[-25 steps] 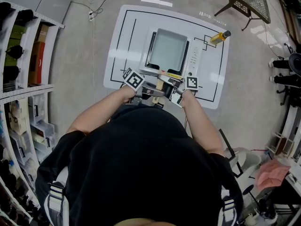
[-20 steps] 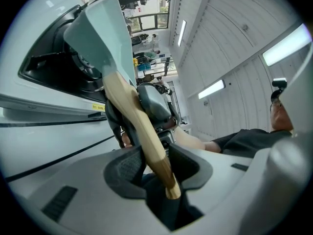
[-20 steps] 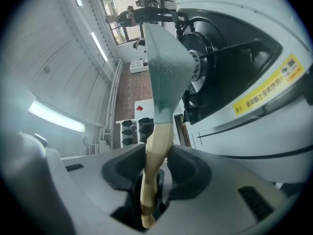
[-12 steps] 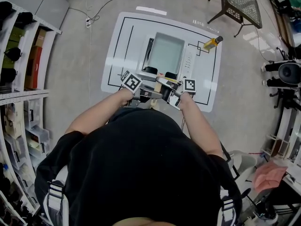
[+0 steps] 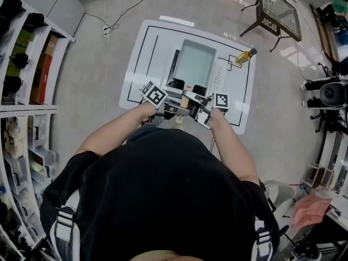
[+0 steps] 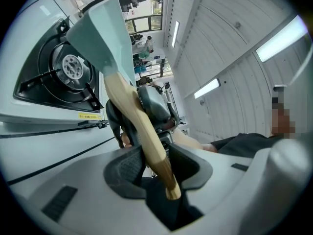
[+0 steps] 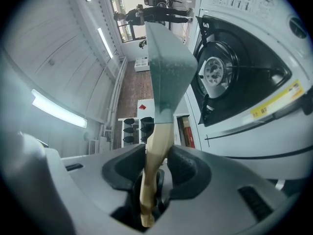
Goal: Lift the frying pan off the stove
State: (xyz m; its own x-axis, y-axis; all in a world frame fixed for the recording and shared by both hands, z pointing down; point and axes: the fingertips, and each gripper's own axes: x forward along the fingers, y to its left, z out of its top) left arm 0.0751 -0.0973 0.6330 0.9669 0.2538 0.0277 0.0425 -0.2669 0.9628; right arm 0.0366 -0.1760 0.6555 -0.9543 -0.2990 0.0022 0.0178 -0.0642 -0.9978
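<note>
Pan handle [image 6: 139,126] — pinched between both jaws

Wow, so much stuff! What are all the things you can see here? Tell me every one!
frying pan: one, pale green, held over the stove
pan handle: one, wooden, between both claws
stove: one, white, middle of the table
bottle: one, yellow, table's far right corner
table: one, white with black lines, before the person
shelves: one set, white, along the left
mesh-topped table: one, dark, top right
cloth: one, pink, bottom right
left claw: one, grey, shut on the pan handle
right claw: one, grey, shut on the pan handle
person's arms: two, bare, reaching to the claws
</note>
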